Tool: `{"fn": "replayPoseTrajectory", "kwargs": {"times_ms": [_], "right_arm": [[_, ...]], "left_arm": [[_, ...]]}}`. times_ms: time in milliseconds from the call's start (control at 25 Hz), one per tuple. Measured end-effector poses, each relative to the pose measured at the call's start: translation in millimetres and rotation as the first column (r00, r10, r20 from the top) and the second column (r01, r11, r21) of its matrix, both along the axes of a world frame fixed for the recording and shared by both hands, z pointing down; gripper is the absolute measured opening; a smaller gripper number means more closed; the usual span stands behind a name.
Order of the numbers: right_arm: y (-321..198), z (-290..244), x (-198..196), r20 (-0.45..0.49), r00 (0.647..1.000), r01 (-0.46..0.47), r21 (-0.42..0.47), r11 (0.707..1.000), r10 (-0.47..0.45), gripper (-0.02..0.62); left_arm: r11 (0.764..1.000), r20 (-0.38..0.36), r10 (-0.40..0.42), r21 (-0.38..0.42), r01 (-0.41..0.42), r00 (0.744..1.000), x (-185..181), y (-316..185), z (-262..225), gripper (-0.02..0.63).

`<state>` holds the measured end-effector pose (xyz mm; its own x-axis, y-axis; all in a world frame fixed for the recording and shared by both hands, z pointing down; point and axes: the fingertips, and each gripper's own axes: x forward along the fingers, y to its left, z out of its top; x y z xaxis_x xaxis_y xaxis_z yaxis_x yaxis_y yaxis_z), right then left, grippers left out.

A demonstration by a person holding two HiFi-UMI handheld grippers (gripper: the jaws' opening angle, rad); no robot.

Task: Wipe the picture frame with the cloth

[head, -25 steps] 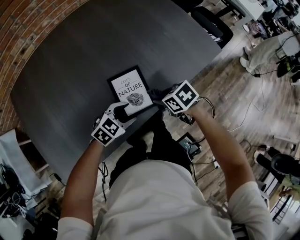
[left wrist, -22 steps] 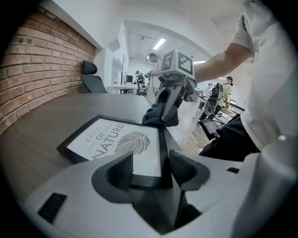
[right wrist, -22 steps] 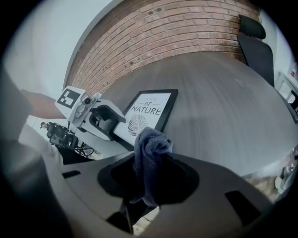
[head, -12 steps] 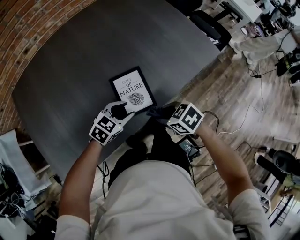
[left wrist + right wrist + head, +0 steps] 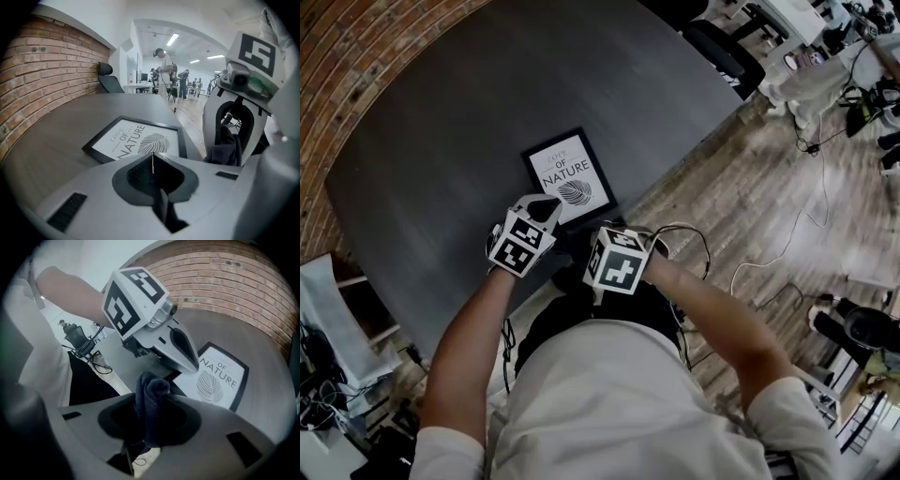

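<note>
The frame point(image 5: 570, 178) lies flat on the desk point(image 5: 441, 141), close to the desk edge nearest the person. The left tongs point(image 5: 153, 163) have just been closing and stand clenched with nothing between them. Their tips are at the frame's near-left corner (whether they touch it is unclear). The right tongs point(image 5: 150, 405) grasp a dark cloth point(image 5: 150, 387), bunched between the pads, just off the frame's near edge.

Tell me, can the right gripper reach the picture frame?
Probably yes: the right gripper holds the cloth near the frame, its face bare; only the left gripper, jaws just closed on nothing, sits by one corner.
</note>
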<state>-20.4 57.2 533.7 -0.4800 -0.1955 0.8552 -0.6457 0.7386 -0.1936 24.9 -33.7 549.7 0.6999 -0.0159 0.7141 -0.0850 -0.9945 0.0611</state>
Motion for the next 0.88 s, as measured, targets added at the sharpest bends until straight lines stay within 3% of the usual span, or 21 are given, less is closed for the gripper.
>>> {"fn": "replayPoseTrajectory", "kwargs": {"times_ms": [200,560,880], "right_arm": [[-7,12,-10,-0.042,0.998,0.039,-0.015,0.999,-0.039,0.130],[-19,15,21,-0.049,0.994,-0.097,-0.038,0.995,0.095,0.130],[-18,17,48,-0.073,0.986,-0.150,-0.035,0.988,0.148,0.130]], "left_arm": [[1.000,0.016,0.013,-0.003,-0.013,1.000,-3,1,8,0.009],[0.996,-0.014,0.091,-0.005,-0.091,0.996,4,12,12,0.008],[0.992,-0.033,0.118,-0.047,-0.119,0.992,6,14,10,0.008]]}}
